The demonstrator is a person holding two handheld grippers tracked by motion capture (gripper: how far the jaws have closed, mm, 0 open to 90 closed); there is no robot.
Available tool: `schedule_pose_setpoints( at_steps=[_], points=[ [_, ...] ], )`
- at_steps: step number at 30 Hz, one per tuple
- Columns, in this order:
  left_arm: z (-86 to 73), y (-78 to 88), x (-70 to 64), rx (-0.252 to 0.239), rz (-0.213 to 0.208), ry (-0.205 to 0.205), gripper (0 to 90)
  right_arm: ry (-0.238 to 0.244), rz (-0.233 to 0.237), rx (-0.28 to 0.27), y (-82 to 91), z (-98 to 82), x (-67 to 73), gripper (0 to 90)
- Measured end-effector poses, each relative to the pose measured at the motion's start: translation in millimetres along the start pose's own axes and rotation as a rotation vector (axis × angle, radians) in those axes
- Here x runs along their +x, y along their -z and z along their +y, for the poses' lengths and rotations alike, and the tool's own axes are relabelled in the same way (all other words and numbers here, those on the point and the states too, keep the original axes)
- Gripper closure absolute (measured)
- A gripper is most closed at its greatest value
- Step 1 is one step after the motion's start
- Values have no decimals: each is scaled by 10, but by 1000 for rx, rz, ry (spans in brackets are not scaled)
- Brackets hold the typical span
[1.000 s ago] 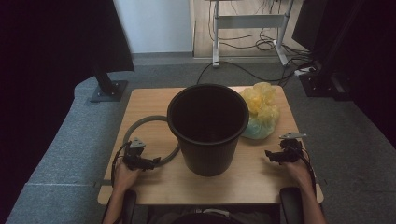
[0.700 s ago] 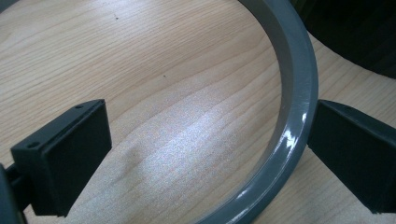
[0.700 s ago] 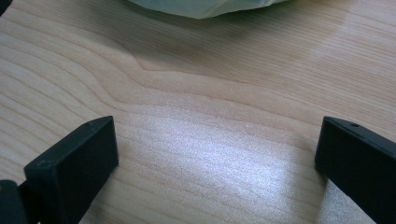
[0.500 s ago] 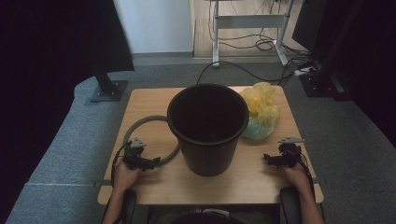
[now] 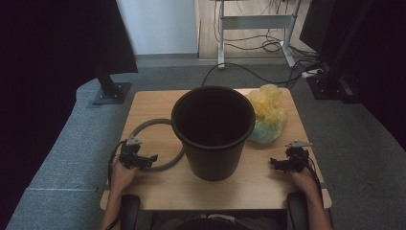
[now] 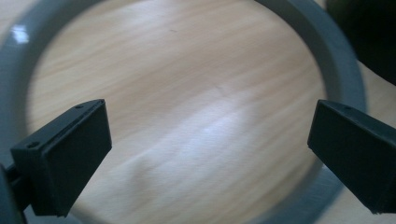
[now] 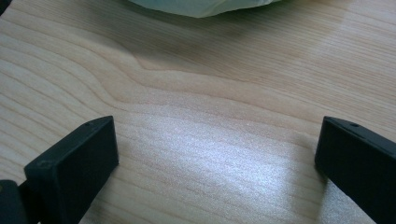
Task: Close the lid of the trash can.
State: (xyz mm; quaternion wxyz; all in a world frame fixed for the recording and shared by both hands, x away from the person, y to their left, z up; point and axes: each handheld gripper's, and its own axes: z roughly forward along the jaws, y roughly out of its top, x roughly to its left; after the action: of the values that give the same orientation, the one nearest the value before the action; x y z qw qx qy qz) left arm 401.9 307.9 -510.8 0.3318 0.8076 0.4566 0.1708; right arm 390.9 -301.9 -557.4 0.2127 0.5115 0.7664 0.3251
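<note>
- High view: black bin (image 5: 213, 130) stands upright mid-table (image 5: 158, 103), mouth up; its wall hides the 3 o'clock arc of the grey ring (image 5: 154, 125) lying flat at its 9 o'clock. Yellow bag (image 5: 268, 115) at the bin's 2 o'clock, partly behind the rim. Left gripper (image 5: 152, 158) sits over the ring's 6 o'clock edge, pointing to 3 o'clock. Right gripper (image 5: 274, 163) at the bin's 4 o'clock has dropped toward the table's near edge since 1.0 s ago; left unchanged.
- Left gripper view: jaws wide apart, gripping nothing; ring (image 6: 343, 70) cropped at frame edges, bin a dark corner at 1 o'clock.
- Right gripper view: jaws wide apart over bare wood; bag (image 7: 201, 5) cut off at 12 o'clock.
</note>
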Motion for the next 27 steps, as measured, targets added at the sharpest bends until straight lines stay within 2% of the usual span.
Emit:
schedule_pose_setpoints(
  at_steps=[6,9,14,22,26,27],
  points=[
    [-18,78,263,-17,64,72,0,0,0,0,0,0,0,0],
    [-40,65,361,-9,83,96,0,0,0,0,0,0,0,0],
    [-85,-18,495,2,87,138,0,0,0,0,0,0,1,0],
    [-181,-213,593,78,103,149,0,0,1,0,0,0,0,0],
    [-197,-249,587,78,133,132,0,1,2,0,0,0,2,0],
    [-206,-259,586,63,135,130,0,2,3,0,0,0,2,0]
  ],
)
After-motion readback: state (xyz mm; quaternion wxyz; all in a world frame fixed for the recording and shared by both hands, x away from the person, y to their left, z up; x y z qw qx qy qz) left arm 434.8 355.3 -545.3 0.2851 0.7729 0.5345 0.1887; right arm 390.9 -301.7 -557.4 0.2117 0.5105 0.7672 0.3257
